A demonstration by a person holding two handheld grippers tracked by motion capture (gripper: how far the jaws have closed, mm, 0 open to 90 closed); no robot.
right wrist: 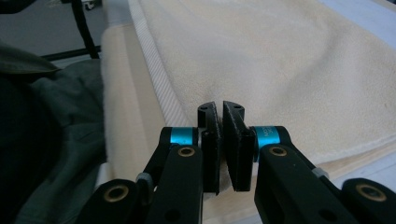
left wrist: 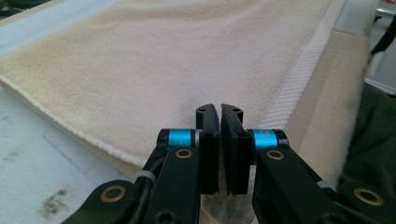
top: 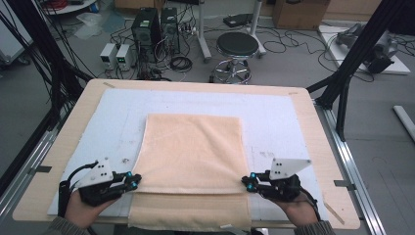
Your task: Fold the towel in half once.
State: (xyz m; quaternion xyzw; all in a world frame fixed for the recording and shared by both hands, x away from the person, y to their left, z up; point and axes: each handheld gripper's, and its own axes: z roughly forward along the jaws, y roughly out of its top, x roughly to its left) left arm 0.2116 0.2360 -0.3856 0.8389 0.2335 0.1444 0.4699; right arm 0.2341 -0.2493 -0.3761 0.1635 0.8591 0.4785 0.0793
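The left gripper (top: 133, 180) was at the near left edge of the folded peach towel (top: 193, 152), its jaws pressed together. In the left gripper view (left wrist: 219, 116) a little cloth showed low between the pads, so a pinch on the towel's edge was likely but could not be confirmed. The towel lay in the middle of the white mat (top: 274, 112), with a lower layer hanging over the table's near edge (top: 191, 213). The right gripper (top: 249, 182) mirrored the left at the near right edge, jaws likewise pressed together (right wrist: 220, 116).

Judgement: a fold was in hand, with both near corners taken up. The next move would call for carrying both corners together toward the far edge, level with each other, so the edges meet square.

Open mat lay on the far side and on both sides of the towel; nothing stood in the path. The table's (top: 313, 122) wooden border was well apart.
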